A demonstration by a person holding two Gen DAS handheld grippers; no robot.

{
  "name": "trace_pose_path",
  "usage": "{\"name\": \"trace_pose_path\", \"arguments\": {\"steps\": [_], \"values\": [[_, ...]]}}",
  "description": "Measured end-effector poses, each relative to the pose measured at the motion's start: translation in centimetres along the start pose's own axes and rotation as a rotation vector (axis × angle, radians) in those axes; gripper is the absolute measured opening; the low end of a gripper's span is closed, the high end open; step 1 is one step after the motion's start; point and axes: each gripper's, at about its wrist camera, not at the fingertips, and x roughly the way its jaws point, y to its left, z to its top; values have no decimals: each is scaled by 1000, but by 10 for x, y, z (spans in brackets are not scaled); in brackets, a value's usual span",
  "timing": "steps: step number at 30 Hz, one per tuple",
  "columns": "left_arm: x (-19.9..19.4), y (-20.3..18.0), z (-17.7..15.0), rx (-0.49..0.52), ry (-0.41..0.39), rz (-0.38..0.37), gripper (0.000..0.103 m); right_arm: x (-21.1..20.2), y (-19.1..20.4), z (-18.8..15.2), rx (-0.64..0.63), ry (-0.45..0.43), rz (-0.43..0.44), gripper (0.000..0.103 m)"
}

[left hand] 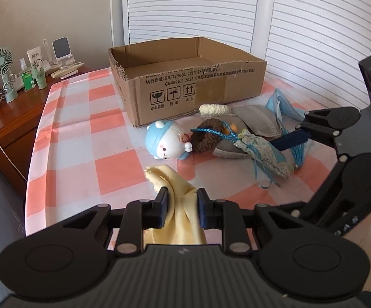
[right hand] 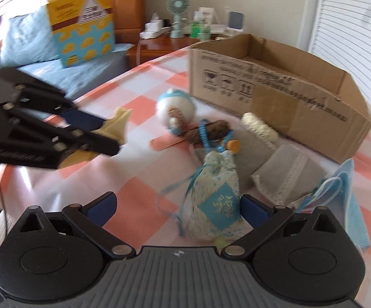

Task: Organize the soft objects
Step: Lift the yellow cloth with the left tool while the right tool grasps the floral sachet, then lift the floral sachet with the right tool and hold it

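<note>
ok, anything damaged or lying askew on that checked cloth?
The brown cardboard box has a ragged, torn rim at its near-left corner. The round blue-and-white plush toy lies tipped on its side. Other soft items sit in a loose heap beside the box, none inside it as far as can be seen.

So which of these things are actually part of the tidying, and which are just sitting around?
Part of the job:
- yellow cloth, gripped by the left gripper
- blue pouch, between the open fingers of the right gripper
- toy
- grey pads
- face masks
- cardboard box

Just lying about:
- fan
- bottles
- pillow
</note>
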Motion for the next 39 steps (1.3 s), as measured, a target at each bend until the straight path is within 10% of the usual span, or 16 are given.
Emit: {"name": "trace_pose_path", "arguments": {"steps": [5, 17, 39], "values": [[2, 1, 1, 2, 8, 0, 22, 3, -5, 5, 21, -23, -59, 98], [4, 3, 3, 1, 17, -3, 22, 0, -11, 11, 21, -10, -165, 37], [-31, -12, 20, 59, -21, 6, 22, -81, -12, 28, -24, -154, -264, 34]]}}
